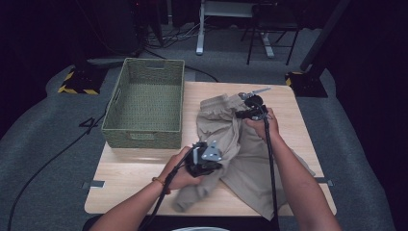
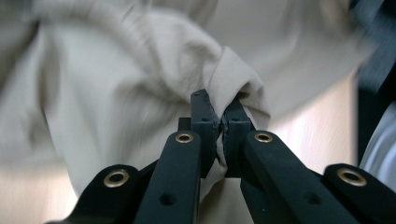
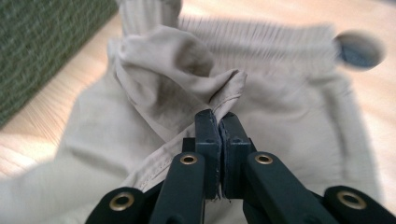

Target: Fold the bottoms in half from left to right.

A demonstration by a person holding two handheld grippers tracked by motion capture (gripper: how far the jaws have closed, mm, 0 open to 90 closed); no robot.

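A pair of beige trousers (image 1: 243,154) lies rumpled across the right half of the wooden table (image 1: 134,166). My left gripper (image 1: 208,161) is at the garment's near left part, shut on a bunched fold of the beige cloth (image 2: 233,79). My right gripper (image 1: 240,109) is farther back near the ribbed waistband (image 3: 261,32), shut on a hemmed edge of the cloth (image 3: 224,86). Both pinched folds are lifted off the table. In each gripper view the jaws stand together with fabric squeezed between them.
A green woven basket (image 1: 146,103) stands empty on the table's back left. Beyond the table are grey carpet, black cables (image 1: 57,149), a white desk leg (image 1: 199,29) and a chair frame (image 1: 269,33). The basket's green wall (image 3: 42,42) is to the left in the right gripper view.
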